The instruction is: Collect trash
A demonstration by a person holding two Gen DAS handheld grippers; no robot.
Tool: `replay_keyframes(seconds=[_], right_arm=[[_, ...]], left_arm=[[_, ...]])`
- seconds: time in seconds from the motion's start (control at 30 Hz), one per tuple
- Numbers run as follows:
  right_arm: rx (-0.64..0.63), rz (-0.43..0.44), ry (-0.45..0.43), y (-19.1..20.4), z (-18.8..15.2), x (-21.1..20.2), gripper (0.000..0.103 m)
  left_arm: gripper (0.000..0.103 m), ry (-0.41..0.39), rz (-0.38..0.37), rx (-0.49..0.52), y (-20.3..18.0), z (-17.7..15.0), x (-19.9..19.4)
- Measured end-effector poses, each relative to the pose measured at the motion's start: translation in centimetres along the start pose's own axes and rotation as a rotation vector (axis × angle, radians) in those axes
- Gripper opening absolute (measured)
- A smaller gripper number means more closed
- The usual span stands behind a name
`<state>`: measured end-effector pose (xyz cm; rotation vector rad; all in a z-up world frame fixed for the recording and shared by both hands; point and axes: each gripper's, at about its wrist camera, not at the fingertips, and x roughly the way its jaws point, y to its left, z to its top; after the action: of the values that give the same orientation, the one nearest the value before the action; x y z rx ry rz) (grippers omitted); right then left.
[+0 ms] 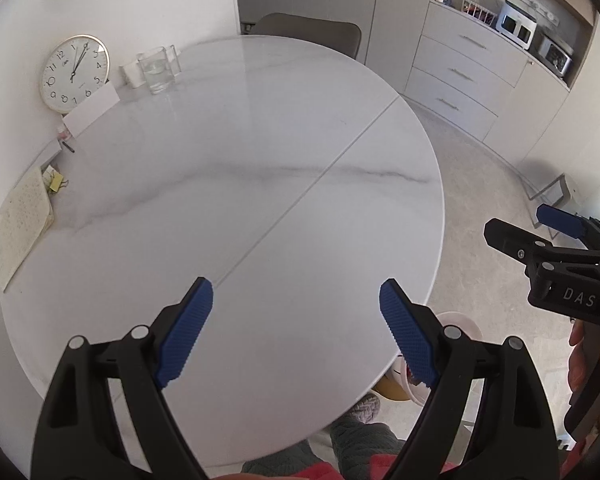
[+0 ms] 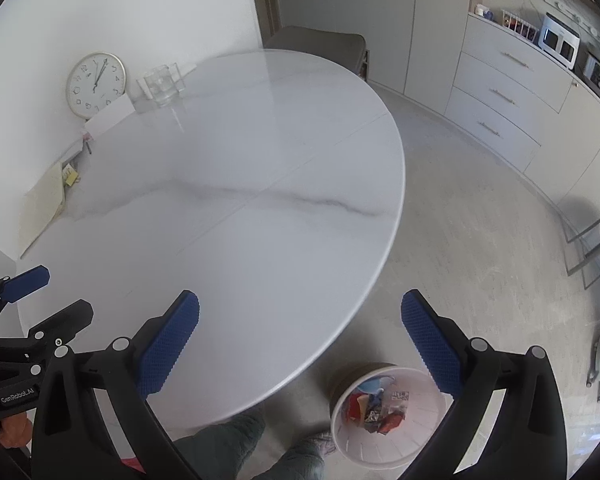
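Observation:
My left gripper [image 1: 296, 328] hangs open above the near part of the round white marble table [image 1: 240, 152], nothing between its blue pads. My right gripper [image 2: 300, 340] is open too, empty, over the table's near right edge [image 2: 340, 340]. On the floor just below that edge stands a white waste bin [image 2: 388, 456] with several colourful wrappers [image 2: 376, 408] inside. In the left wrist view only the bin's rim [image 1: 466, 322] peeks out behind the right finger. Each gripper shows in the other's view: the right one [image 1: 556, 240] at the right edge, the left one [image 2: 32, 296] at the left edge.
Against the wall at the table's far left lean a round clock [image 1: 74, 74], a white card [image 1: 92, 110], glass tumblers [image 1: 156, 70], a notebook [image 1: 22, 220] and yellow clips [image 1: 56, 182]. A grey chair [image 1: 312, 30] stands behind the table. Drawers [image 1: 456, 76] line the right wall. A person's legs and slipper [image 2: 320, 442] are below.

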<state>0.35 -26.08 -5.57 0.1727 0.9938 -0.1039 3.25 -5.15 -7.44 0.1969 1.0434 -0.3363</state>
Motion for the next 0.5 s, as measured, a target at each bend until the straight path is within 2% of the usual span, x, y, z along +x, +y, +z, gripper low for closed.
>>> replay_keyframes(seconds=[0.23, 0.5], right_arm=[[-0.025, 0.001, 0.005, 2.4, 0.8, 0.4, 0.1], [-0.028, -0.001, 0.016, 3.0, 1.0, 0.8, 0.1]], left_arm=[[0.082, -0.005, -0.008, -0.011, 1.7, 0.6, 0.2], [0.082, 0.004, -0.01, -0.009, 1.9, 0.6, 0.5]])
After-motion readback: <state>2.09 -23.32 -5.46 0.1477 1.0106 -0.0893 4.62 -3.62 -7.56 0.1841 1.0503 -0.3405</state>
